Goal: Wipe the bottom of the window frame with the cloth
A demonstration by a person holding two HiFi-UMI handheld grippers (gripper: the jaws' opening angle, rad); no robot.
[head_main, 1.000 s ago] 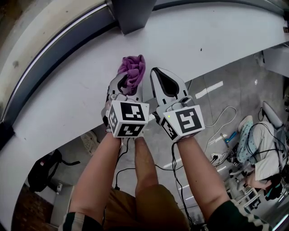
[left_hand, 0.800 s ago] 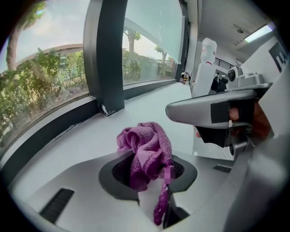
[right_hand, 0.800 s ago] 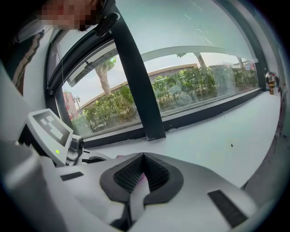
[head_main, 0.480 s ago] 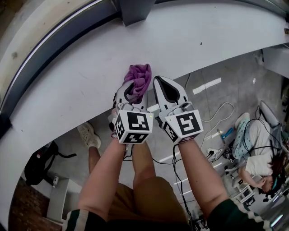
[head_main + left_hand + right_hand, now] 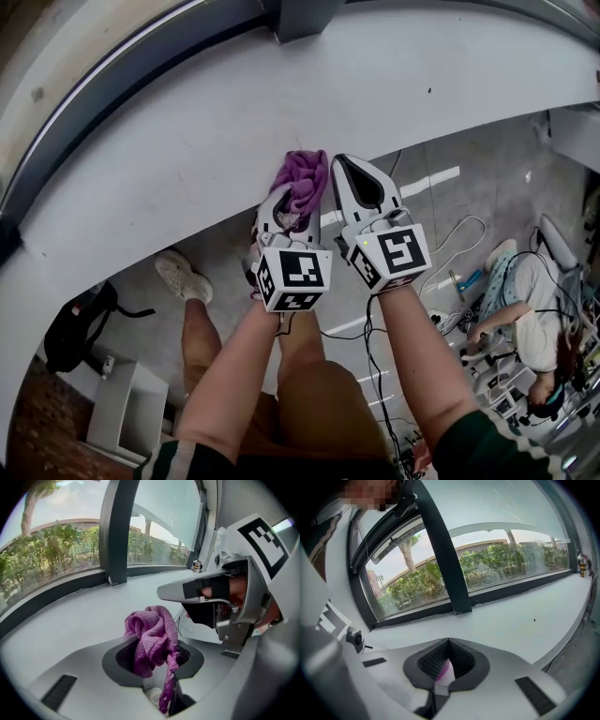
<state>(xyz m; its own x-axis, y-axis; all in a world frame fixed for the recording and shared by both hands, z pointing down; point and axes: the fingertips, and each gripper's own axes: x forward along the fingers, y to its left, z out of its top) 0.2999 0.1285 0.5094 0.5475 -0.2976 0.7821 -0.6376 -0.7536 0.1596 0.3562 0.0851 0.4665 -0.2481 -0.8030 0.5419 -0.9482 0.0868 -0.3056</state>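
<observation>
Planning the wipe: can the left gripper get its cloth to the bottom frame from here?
Likely yes: the sill between cloth and frame lies bare; the right gripper is beside, not ahead.

Left gripper (image 5: 294,201) fingers clamped on cloth (image 5: 306,176); right gripper (image 5: 344,165) fingers together; forearms side by side.

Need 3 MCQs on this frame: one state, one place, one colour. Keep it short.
1. How do the right gripper's jaws stand?
A. wide apart
B. together
C. clamped on a sponge

2. What holds the cloth?
A. left gripper
B. right gripper
C. neither, it lies loose

3. What colour is the cloth?
A. green
B. purple
C. white

Answers: 1B, the jaw tips meet in the right gripper view. 2A, the cloth bunches between the left gripper's jaws. 3B, it shows purple in the head and left gripper views.
</observation>
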